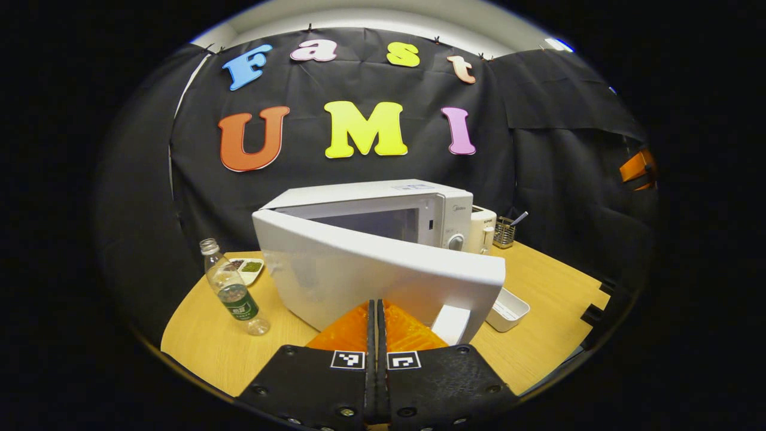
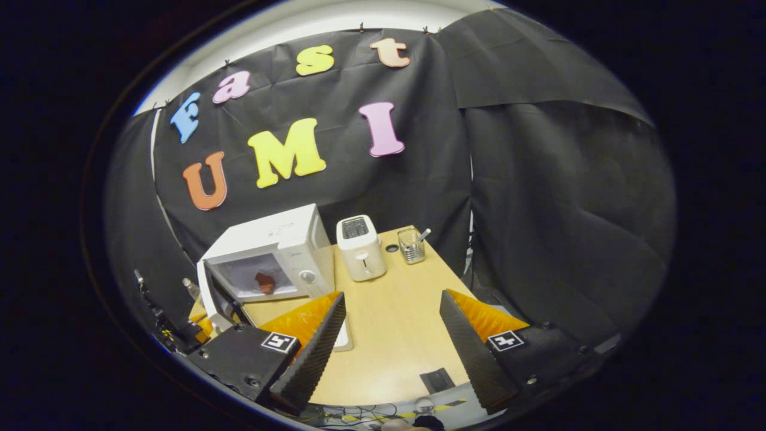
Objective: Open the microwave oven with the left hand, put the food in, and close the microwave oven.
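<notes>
Left gripper (image 1: 377,311) pressed together against half-open microwave door (image 1: 371,269); right gripper (image 2: 389,335) spread, empty; best pushed steadily, food (image 2: 265,282) inside.

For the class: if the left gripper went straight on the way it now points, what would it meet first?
Most likely the microwave door. The left gripper, fingers together, points at the half-open door's outer face, right ahead. Whether it already touches is unclear.
</notes>
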